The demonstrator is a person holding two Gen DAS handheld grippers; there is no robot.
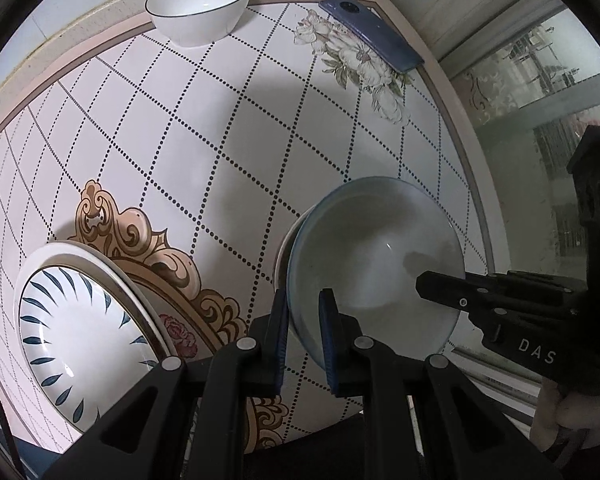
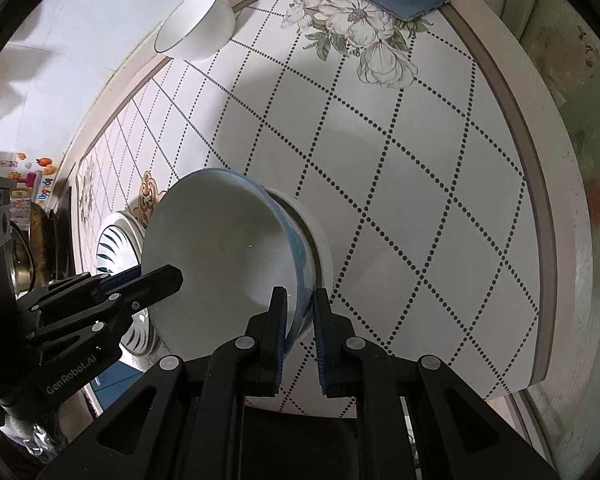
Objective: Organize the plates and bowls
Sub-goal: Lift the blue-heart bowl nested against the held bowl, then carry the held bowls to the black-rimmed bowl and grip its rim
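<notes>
**Two claws, one bowl: risks of a shared rim grip above the surface**

While both claws carry the blue-rimmed bowl (image 1: 376, 264) over the patterned surface (image 1: 204, 152), the chief hazard is a slip, since each grip is only a narrow pinch on smooth glazed rim. Should either hand tilt, twist or travel at a different pace from the other, the rim could slide out of one clamp and the bowl would swing or drop onto the tiles. A second hazard is a collision: the leaf-pattern plate (image 1: 80, 340) lies near the bowl's left side, and a careless descent could knock ceramic against ceramic. The white bowl with a dark rim line (image 1: 198, 8) and the blue phone (image 1: 374, 34) stand well apart at the far edge and seem to be out of harm's way.

The held bowl appears tilted, its white inside turned toward the cameras, and apparently clear of the surface, though whether its foot touches cannot be told. The left claw (image 1: 306, 330) is clamped on the rim's near-left portion, one pad inside and one outside. The right claw (image 2: 300, 330) is likewise clamped on the opposite portion of the rim, the wall lying between its blue pads (image 2: 281, 344).
</notes>
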